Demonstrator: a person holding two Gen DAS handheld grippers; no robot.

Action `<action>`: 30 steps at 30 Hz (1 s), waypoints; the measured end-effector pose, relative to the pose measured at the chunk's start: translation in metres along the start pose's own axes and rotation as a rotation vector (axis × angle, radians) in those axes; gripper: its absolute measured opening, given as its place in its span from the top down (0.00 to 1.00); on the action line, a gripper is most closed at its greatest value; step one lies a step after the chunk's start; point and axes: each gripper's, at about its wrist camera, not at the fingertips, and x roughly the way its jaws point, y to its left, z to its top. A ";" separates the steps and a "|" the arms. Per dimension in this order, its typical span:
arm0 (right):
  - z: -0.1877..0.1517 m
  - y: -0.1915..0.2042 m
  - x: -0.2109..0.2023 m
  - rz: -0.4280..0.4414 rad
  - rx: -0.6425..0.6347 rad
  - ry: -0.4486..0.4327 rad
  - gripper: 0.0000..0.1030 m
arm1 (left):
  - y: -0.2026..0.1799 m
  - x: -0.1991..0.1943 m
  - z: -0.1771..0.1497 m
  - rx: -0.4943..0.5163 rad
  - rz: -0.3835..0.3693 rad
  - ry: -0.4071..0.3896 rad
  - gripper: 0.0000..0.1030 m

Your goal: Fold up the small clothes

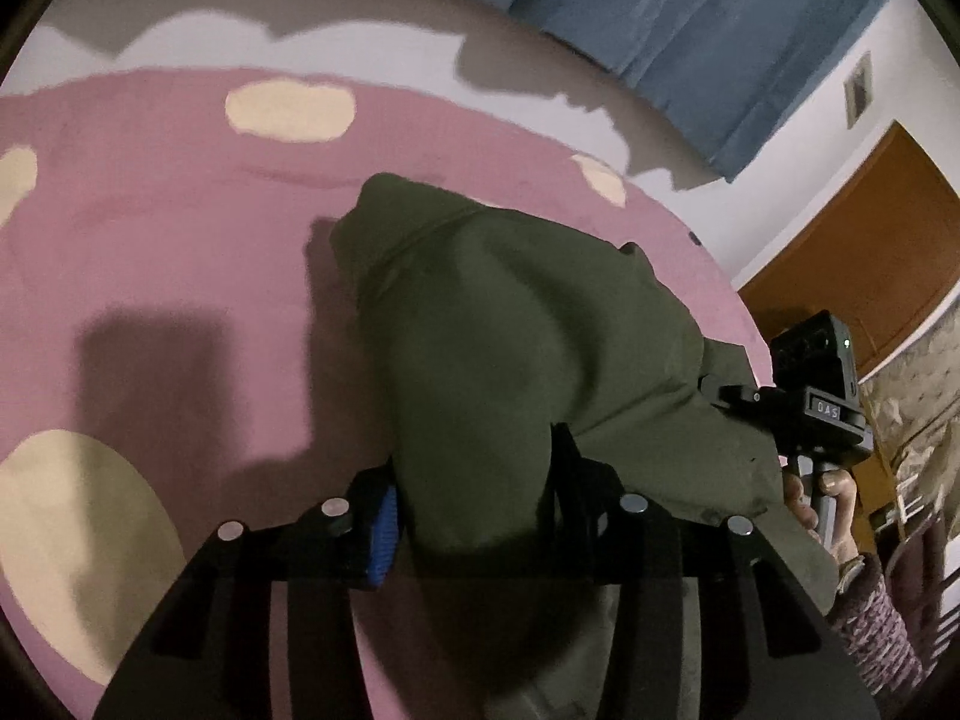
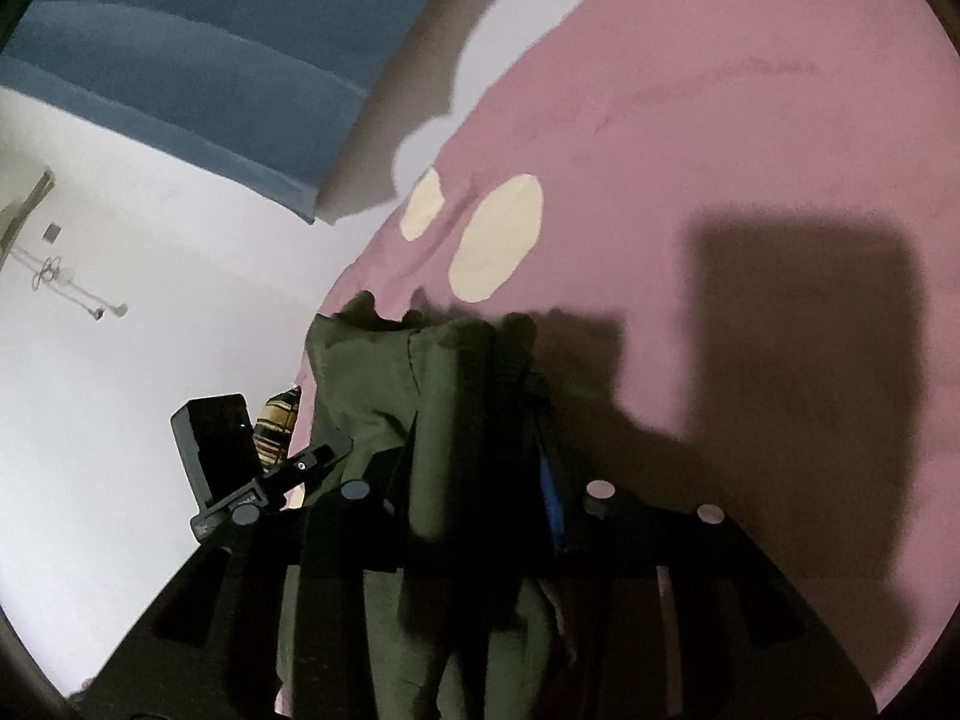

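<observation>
Gripping the green garment (image 1: 510, 324), left gripper (image 1: 474, 516) and right gripper (image 2: 480, 516) both clamp cloth, probably bunched, trailing toward twelve o'clock.

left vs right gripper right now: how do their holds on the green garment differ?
The left gripper pinches a broad, rounded bulge of the green garment; the right gripper pinches a narrower bunch of upright pleats. The left gripper's blue pad shows clearly lit, while the right gripper's pad sits mostly in shadow. Shared: both are shut on the same garment, over the pink spotted bedspread.
</observation>
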 end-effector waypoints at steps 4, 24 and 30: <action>0.001 -0.013 0.005 0.033 0.046 0.010 0.69 | -0.002 0.002 -0.001 0.018 0.016 -0.019 0.54; 0.002 -0.016 0.012 0.056 0.075 0.002 0.67 | -0.003 0.006 -0.002 0.017 0.022 -0.035 0.52; -0.001 -0.014 0.003 0.067 0.095 -0.020 0.48 | 0.000 -0.003 -0.004 -0.020 0.005 -0.030 0.37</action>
